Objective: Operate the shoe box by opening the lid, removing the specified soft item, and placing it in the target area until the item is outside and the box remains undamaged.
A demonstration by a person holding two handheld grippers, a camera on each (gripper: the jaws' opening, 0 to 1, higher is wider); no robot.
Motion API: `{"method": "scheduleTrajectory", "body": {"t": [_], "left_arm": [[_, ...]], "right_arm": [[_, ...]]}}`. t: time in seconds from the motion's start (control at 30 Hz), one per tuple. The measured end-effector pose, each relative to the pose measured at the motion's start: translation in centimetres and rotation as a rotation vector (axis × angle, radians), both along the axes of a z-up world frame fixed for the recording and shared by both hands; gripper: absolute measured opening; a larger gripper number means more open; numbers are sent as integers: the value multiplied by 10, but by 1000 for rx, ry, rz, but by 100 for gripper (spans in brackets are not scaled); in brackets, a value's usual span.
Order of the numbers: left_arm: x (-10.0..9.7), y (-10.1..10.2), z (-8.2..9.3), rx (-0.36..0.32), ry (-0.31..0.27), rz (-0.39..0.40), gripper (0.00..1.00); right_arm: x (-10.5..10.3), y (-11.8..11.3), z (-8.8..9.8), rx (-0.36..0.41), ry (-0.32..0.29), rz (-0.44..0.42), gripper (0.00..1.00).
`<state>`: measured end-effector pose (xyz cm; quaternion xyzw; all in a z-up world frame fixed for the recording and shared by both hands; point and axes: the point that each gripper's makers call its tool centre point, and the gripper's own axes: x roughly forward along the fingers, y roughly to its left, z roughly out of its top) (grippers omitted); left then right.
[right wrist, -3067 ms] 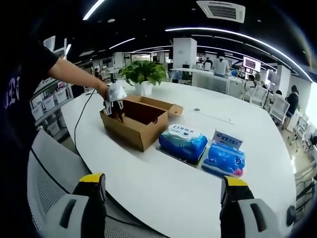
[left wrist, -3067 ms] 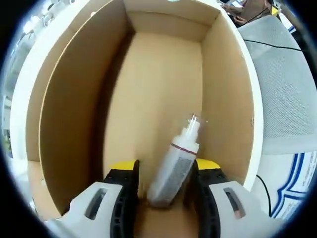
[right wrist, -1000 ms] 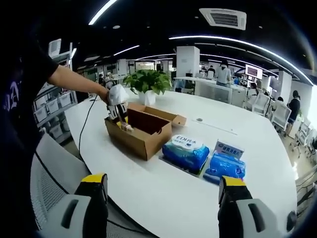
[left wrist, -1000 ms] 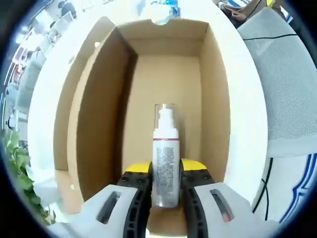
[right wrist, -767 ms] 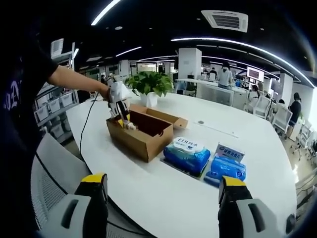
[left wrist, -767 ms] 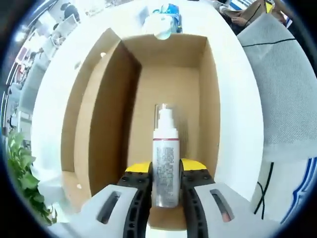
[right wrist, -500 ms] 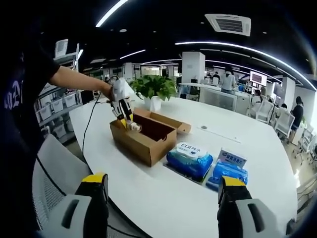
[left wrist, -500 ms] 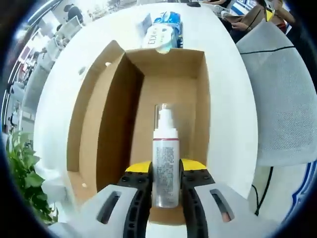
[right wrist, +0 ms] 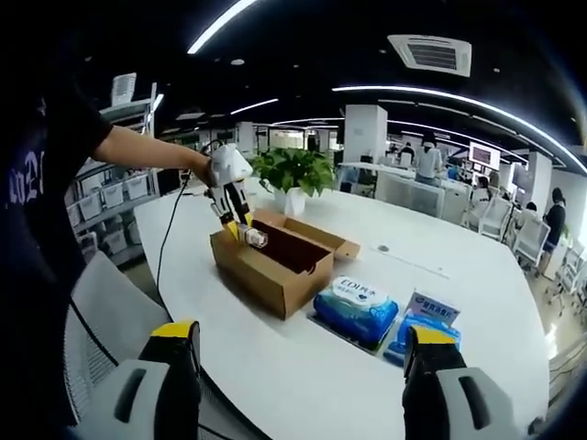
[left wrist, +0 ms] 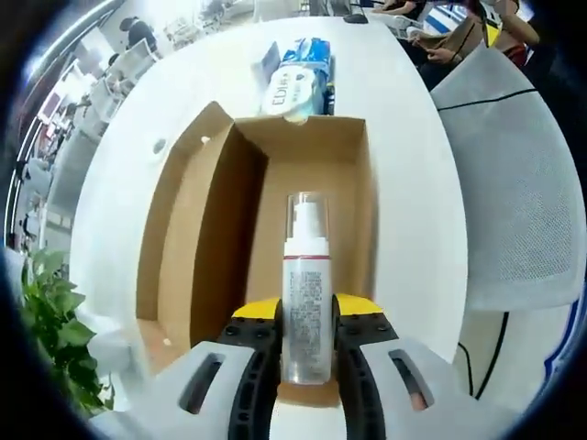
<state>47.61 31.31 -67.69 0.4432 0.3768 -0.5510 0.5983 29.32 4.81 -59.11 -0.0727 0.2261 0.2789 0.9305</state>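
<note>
My left gripper point(left wrist: 305, 316) is shut on a white spray bottle point(left wrist: 305, 293) with a clear cap, held above the open cardboard shoe box point(left wrist: 238, 174). The box's inside is bare brown card, its lid folded out to the left. In the right gripper view the same box point(right wrist: 275, 261) sits on the white table point(right wrist: 303, 367), with the left gripper point(right wrist: 240, 229) lifting the bottle point(right wrist: 255, 238) just over its near end. My right gripper point(right wrist: 298, 362) is open, far from the box, nothing between its jaws.
Two blue wet-wipe packs point(right wrist: 356, 308) point(right wrist: 424, 332) lie right of the box; one pack point(left wrist: 295, 81) shows beyond the box. A potted plant point(right wrist: 295, 174) stands behind. A mesh chair point(left wrist: 514, 183) sits at the table's edge. People work at far desks.
The left gripper closed on the bottle lying in the box, then raised it up and out; the box now looks smaller below. The right gripper stayed open and hardly moved.
</note>
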Motion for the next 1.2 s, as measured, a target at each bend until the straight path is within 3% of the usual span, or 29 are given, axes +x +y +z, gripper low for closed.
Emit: {"method": "scheduleTrajectory", "body": {"t": [1.2], "left_arm": [[-30, -14, 41, -76, 0, -33, 20]], "right_arm": [[9, 34, 22, 21, -51, 101, 87]]}}
